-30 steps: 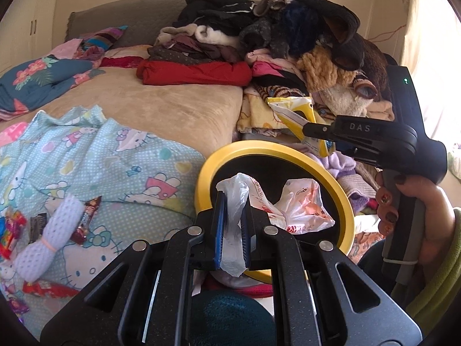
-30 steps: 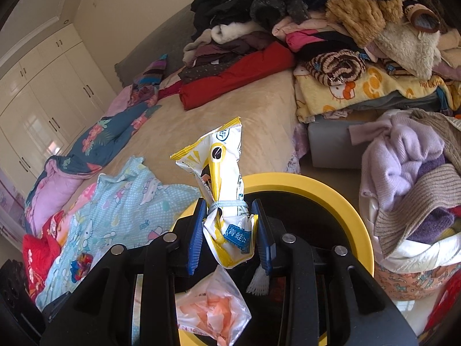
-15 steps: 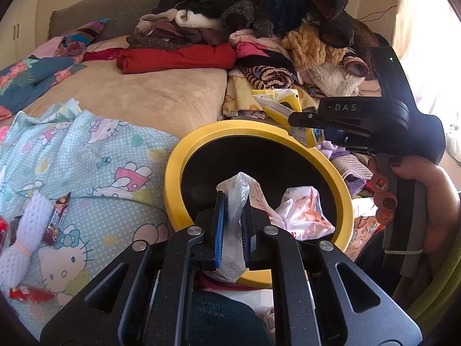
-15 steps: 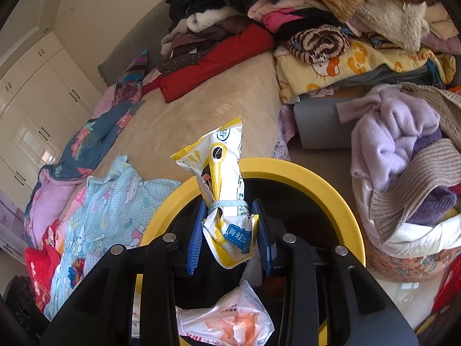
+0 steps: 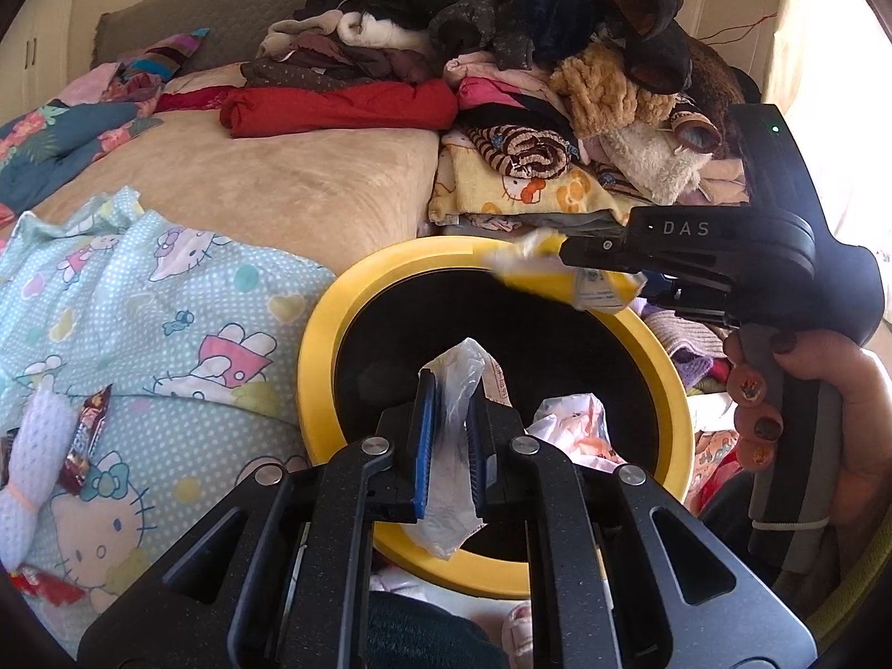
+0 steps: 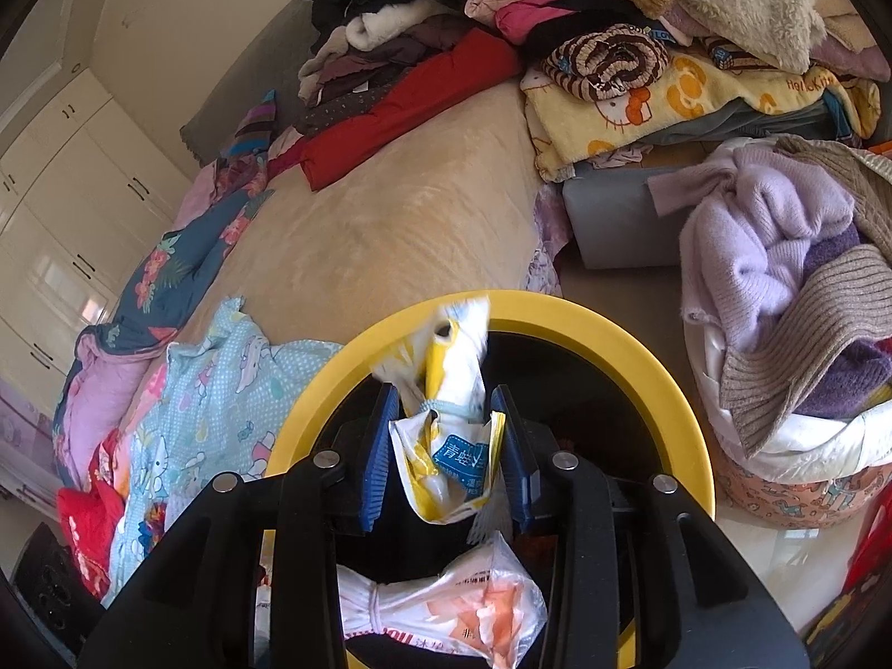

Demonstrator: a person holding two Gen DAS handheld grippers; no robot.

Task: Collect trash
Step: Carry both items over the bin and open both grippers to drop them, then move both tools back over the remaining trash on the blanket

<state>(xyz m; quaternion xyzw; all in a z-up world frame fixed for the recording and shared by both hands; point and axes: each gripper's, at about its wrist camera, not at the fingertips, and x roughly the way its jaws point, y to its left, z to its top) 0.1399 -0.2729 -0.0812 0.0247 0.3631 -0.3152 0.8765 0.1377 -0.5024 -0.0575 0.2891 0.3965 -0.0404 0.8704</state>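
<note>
A yellow-rimmed black bin stands beside the bed; it also shows in the right wrist view. My left gripper is shut on a clear plastic bag over the bin's near edge. My right gripper has opened; a yellow and white snack wrapper hangs loose and blurred between its fingers above the bin. The wrapper and right gripper also show in the left wrist view. A white and orange bag lies inside the bin.
Candy wrappers and a white net bundle lie on the Hello Kitty sheet. Piled clothes cover the bed's far side. A basket of sweaters stands right of the bin.
My right gripper's jaws have spread and the snack wrapper is slipping down, blurred. Both grippers have moved closer over the bin. The left still grips the plastic bag.
</note>
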